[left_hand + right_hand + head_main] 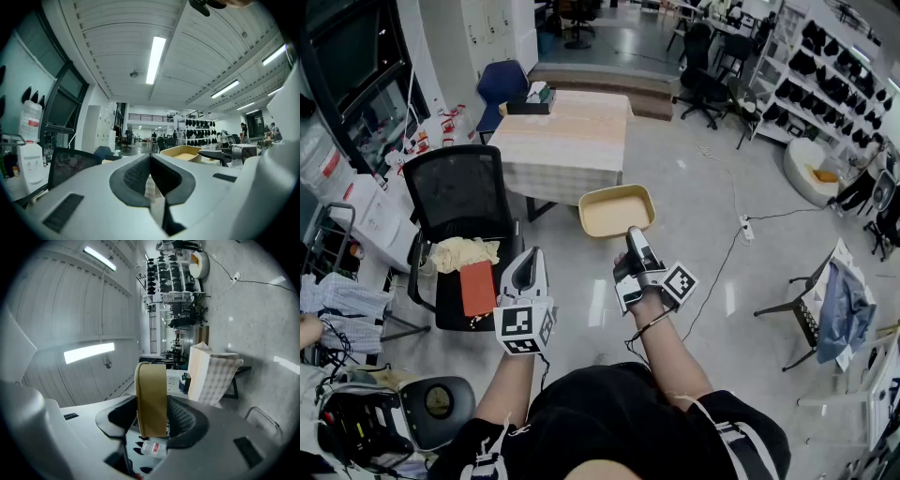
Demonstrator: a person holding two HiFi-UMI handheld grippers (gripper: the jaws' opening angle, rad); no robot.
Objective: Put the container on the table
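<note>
In the head view the beige, shallow, rectangular container (617,210) hangs in the air over the floor, just short of the table (567,141) with its checked cloth. My right gripper (633,236) is shut on the container's near rim. In the right gripper view the container's wall (151,385) stands edge-on between the pads of the right gripper (152,406), with the table (211,376) beyond. My left gripper (525,267) is held beside it to the left, shut and holding nothing. From the left gripper (150,161) the container (180,152) shows to the right.
A black office chair (459,202) with a yellow cloth and a red item stands left of the table. A dark box (530,98) sits on the table's far left corner. A blue chair (502,82) stands behind it. A folding chair (825,300) and a floor cable (722,253) are to the right.
</note>
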